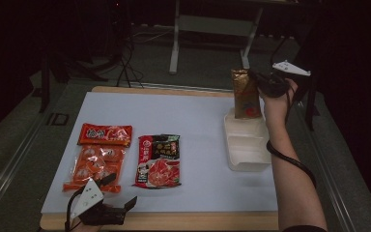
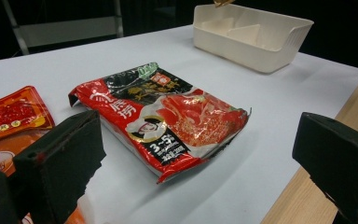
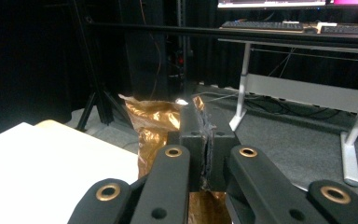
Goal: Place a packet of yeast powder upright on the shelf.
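At the far right of the tabletop, the right hand-held gripper has its jaws pinched tight on the upper edge of a gold-brown pouch, which hangs upright with its lower end inside the far compartment of a cream divided tray. In the right gripper view the two black jaws meet with only the crinkled foil of the pouch caught between them. The person's right forearm runs up along the tabletop's right edge, a cable looped around it.

Near the front left corner, the left hand-held gripper rests low with its jaws spread wide and nothing between them. Just beyond it lie an orange snack packet and, beside that, a red and black soup-base packet, both flat on the white sheet and well apart from the tray. In the left gripper view the red and black packet lies ahead of the open jaws.
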`<state>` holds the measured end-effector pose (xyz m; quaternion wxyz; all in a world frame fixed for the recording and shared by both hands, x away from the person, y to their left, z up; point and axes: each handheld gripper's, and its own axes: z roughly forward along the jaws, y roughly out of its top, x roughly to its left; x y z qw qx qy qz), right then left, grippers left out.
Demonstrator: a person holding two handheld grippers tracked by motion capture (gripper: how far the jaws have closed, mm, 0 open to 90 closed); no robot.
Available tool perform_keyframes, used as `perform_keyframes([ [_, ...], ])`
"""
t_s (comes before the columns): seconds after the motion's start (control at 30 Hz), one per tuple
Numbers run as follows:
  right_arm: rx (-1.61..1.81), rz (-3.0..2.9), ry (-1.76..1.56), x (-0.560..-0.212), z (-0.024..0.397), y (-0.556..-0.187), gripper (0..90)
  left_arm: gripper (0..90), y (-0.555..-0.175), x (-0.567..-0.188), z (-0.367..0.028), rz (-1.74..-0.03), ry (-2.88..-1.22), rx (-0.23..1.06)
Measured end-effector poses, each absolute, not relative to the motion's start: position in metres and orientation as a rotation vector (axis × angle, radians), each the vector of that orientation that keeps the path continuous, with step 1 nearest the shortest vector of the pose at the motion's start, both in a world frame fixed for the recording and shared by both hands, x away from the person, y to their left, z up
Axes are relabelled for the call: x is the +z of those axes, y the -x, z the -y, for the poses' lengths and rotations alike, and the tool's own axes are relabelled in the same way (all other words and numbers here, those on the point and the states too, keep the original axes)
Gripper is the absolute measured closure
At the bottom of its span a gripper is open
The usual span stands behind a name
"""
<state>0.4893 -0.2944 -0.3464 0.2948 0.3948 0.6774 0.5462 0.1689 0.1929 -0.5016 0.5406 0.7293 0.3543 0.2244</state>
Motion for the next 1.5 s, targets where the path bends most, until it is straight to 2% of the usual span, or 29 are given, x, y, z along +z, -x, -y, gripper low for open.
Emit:
perform_keyframes([
  [0.67, 1.482, -1.821, -1.019, -0.396, 0.295, -0.51, 87.7, 2.5, -0.169, -0.503, -0.192, -0.842, -1.739, 0.53],
  [1.27, 1.5, -1.892, -1.307, -0.414, 0.312, -0.495, 87.1, 2.5, -0.17, -0.501, -0.191, -0.833, -1.745, 0.534],
  [1.5, 1.454, -1.871, -1.322, -0.416, 0.328, -0.487, 86.1, 2.4, -0.17, -0.501, -0.19, -0.828, -1.745, 0.533],
])
